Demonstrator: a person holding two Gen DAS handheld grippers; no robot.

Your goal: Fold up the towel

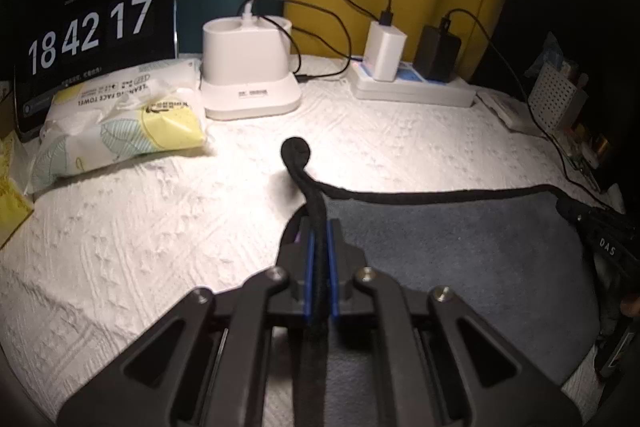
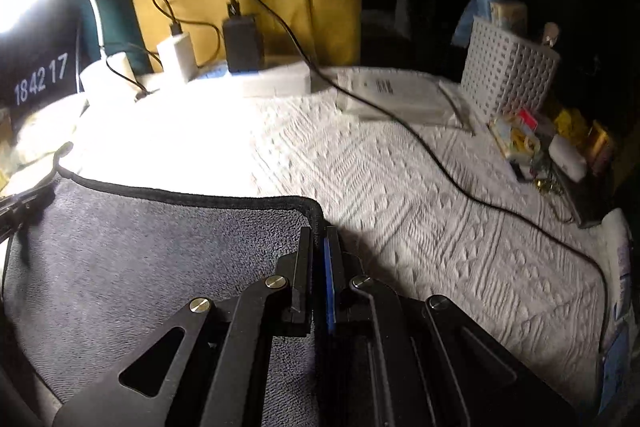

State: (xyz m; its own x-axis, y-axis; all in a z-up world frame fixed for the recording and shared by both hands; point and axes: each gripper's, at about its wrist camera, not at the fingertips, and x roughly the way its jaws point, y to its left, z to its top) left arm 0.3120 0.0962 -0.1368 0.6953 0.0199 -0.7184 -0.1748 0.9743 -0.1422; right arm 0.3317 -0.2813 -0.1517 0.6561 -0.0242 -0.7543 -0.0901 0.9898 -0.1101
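Observation:
The towel [image 1: 460, 259] is grey with a black hem and is held just above the white textured table cover [image 1: 140, 247]. My left gripper [image 1: 319, 227] is shut on the towel's left corner; the black hem runs between its blue pads and curls past the tips. My right gripper [image 2: 319, 233] is shut on the towel's [image 2: 160, 247] right corner, with the hem pinched between its fingers. The top hem stretches between the two grippers. The right gripper shows at the right edge of the left wrist view [image 1: 600, 227].
A face-towel pack [image 1: 120, 123] lies far left in front of a clock display [image 1: 92, 31]. A white lamp base [image 1: 248, 79] and a power strip with chargers [image 1: 412, 83] stand at the back. A black cable [image 2: 460, 187] crosses the cover. A perforated white basket [image 2: 508, 75] and small clutter [image 2: 560, 151] sit far right.

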